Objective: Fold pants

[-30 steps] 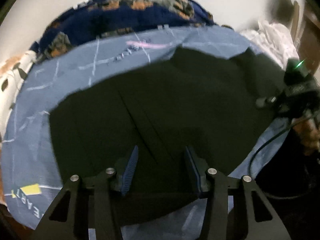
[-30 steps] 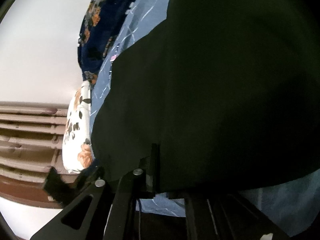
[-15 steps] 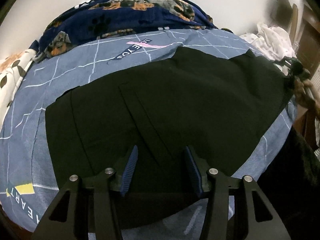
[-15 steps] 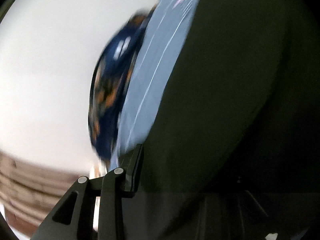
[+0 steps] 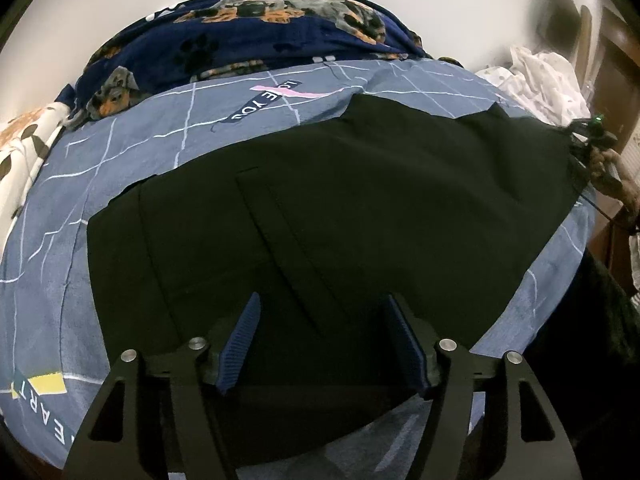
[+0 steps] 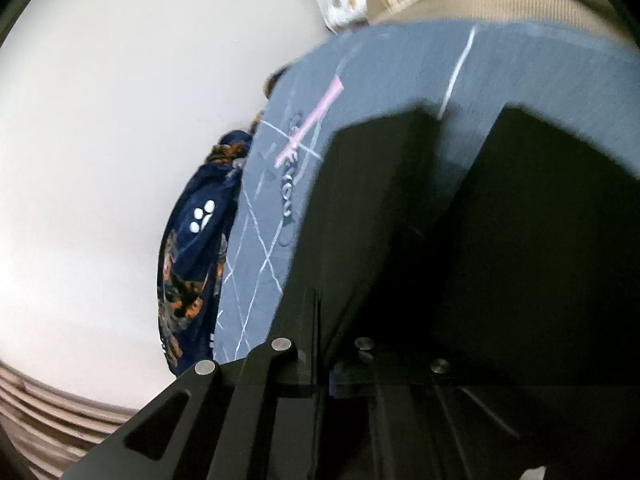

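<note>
Black pants (image 5: 360,208) lie spread flat across a blue checked bedsheet (image 5: 140,152). My left gripper (image 5: 322,298) hovers over their near edge. Its blue pads (image 5: 240,344) stand apart and are opening, with cloth lying below them but not pinched. At the far right, my right gripper (image 5: 592,132) sits at the pants' outer end, held by a person's hand (image 5: 612,168). In the right wrist view its jaws (image 6: 316,300) are closed together, and the black pants (image 6: 520,260) run right up to them, apparently caught at the edge.
A navy blanket (image 5: 260,40) with dog prints is bunched along the far side of the bed by the white wall. A floral pillow (image 5: 24,148) lies at the left. A heap of white clothes (image 5: 540,76) sits at the far right corner.
The right gripper swung far out toward the bed's right edge, and the pants now lie stretched flat. The left gripper stayed put and its jaws widened.
</note>
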{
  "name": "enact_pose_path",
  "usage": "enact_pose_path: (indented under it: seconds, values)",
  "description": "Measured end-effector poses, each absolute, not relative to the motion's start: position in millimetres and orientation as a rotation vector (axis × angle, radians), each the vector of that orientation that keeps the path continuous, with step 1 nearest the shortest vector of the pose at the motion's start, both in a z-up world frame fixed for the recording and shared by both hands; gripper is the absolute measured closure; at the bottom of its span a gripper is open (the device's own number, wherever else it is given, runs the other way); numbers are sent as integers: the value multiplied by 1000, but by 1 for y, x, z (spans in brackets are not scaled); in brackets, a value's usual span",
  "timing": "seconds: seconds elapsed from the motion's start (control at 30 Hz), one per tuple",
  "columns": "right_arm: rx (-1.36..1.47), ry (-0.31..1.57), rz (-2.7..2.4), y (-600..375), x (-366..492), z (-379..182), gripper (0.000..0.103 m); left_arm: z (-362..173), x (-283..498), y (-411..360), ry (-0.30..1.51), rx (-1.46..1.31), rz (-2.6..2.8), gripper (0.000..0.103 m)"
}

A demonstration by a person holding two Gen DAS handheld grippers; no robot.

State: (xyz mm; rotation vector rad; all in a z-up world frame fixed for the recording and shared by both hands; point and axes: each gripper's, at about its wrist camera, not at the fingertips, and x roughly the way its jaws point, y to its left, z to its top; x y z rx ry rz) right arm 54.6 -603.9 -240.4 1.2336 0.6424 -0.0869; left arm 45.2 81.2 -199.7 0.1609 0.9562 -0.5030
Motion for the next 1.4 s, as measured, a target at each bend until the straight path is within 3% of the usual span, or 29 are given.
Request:
enact_pose_path:
  seconds: [0.17,0.4,1.1,1.4]
  values:
    - [1226,580,-114,-630,5,-223,99,-199,45,81,952,163,-506,37]
    - [1305,562,-184,-652,-60,-253,99,-202,43,84,939,170,-520,36]
    - [1403,523,-144,-662,-85,-270,96,-201,44,83,940,187,-518,33]
    - [1446,397,-252,-688,-123,-258,84,-201,44,83,939,188,-520,29]
